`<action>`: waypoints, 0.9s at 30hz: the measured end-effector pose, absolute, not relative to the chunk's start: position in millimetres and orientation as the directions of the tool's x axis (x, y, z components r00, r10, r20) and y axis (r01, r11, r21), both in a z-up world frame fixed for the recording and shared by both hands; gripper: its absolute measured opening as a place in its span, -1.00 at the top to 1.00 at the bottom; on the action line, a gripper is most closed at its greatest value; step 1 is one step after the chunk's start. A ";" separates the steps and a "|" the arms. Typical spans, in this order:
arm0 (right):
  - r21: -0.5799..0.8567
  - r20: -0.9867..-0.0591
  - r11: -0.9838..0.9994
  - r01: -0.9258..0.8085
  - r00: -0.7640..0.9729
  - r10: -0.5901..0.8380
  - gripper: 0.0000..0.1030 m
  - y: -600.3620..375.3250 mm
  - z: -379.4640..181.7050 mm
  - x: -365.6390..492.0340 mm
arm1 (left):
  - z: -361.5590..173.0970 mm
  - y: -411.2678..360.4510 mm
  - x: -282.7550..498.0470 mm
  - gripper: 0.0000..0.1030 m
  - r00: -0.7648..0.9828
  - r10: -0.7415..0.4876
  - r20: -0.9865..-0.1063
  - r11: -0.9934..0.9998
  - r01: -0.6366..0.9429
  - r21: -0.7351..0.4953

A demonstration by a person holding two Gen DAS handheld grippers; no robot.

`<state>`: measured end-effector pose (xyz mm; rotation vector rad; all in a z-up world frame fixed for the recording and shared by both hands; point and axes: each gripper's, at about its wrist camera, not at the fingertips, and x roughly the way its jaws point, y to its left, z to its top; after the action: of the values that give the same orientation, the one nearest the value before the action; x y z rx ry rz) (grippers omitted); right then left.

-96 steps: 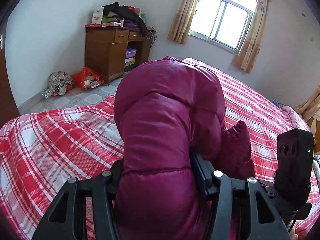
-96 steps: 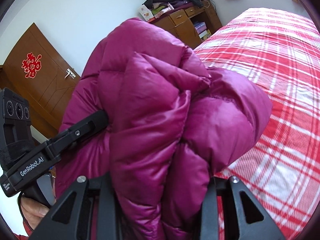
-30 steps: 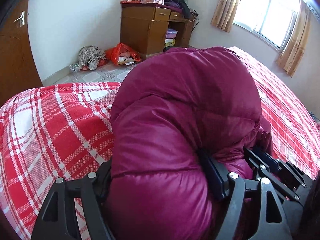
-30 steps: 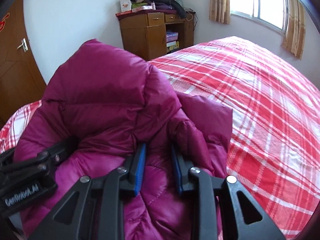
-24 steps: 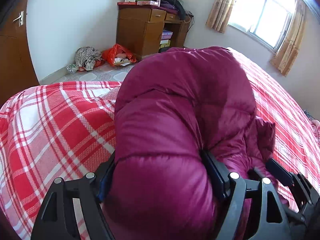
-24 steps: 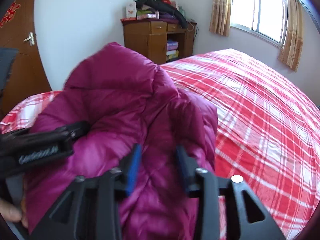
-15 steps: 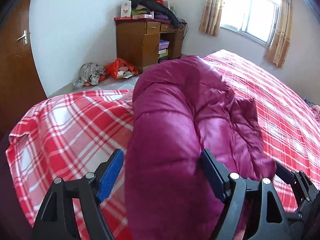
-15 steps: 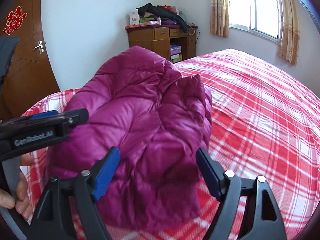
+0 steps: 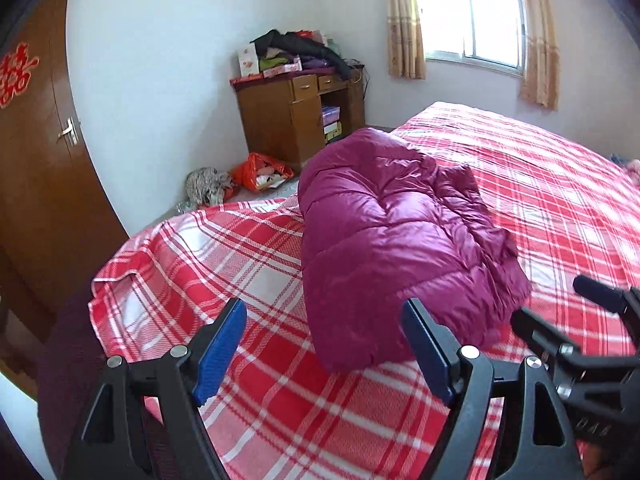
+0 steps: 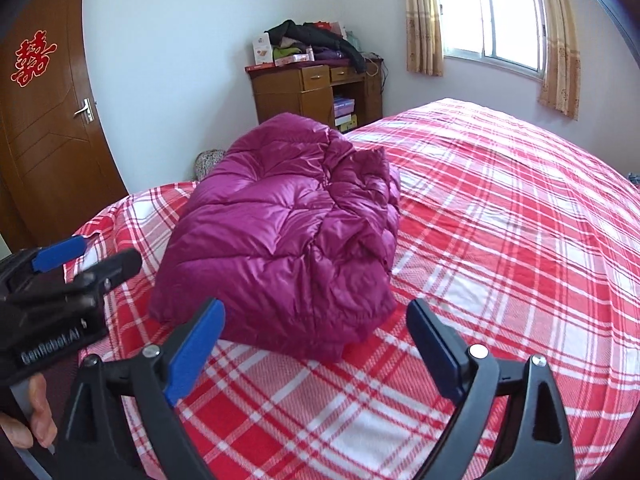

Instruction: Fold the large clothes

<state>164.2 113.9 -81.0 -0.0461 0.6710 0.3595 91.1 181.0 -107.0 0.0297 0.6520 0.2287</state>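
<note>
The right gripper (image 10: 316, 344) hangs just short of the folded jacket (image 10: 288, 240), its jaws wide apart after just having been opening, and nothing lies between the blue pads (image 10: 196, 344) — only checked bedspread shows in the gap. The left gripper (image 9: 324, 348) is likewise spread wide and empty, its pads (image 9: 220, 344) clear of the jacket's near edge, which sits just beyond them. From the right wrist view the left gripper (image 10: 86, 264) appears to the left of the jacket, close beside its near corner but apart from it, with fingers of the person's left hand (image 10: 28, 420) curled on its handle. From the left wrist view the right gripper (image 9: 572, 320) shows to the right of the jacket's near end, also not touching it.

The jacket (image 9: 400, 240) — a magenta quilted puffer — lies folded into a thick bundle on the bed (image 10: 500, 220), resting free on the red-and-white plaid cover, near the bed's corner closest to the door (image 10: 44, 120). Its right side is creased and bunched; its top is smoother.

Beyond the jacket stands a wooden cabinet (image 10: 312, 92) against the wall, piled with clothes and boxes. On the floor left of the jacket, behind the bed, lie an orange bag (image 9: 260, 168) and a grey bundle (image 9: 206, 186). A curtained window (image 10: 492, 16) is far to the right behind the jacket.
</note>
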 end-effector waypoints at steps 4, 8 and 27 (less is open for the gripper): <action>0.079 -0.584 0.951 -0.299 0.760 0.287 -0.94 104.1 -65.3 146.2 | -99.2 178.1 68.2 -0.56 0.774 0.199 -0.601 0.977 -0.206 0.058; 0.085 -0.526 0.958 -0.274 0.804 0.276 -0.95 94.8 -44.3 128.2 | -81.5 166.5 51.4 -0.56 0.804 0.220 -0.552 0.974 -0.213 0.078; 0.114 -0.243 0.976 -0.185 0.948 0.208 -1.00 69.9 20.1 68.6 | -17.1 150.0 -16.1 -0.70 0.905 0.303 -0.299 0.953 -0.284 0.106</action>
<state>68.6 69.9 20.1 0.0905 0.2564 0.2004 -16.1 150.0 -17.1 0.0607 0.3186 0.3036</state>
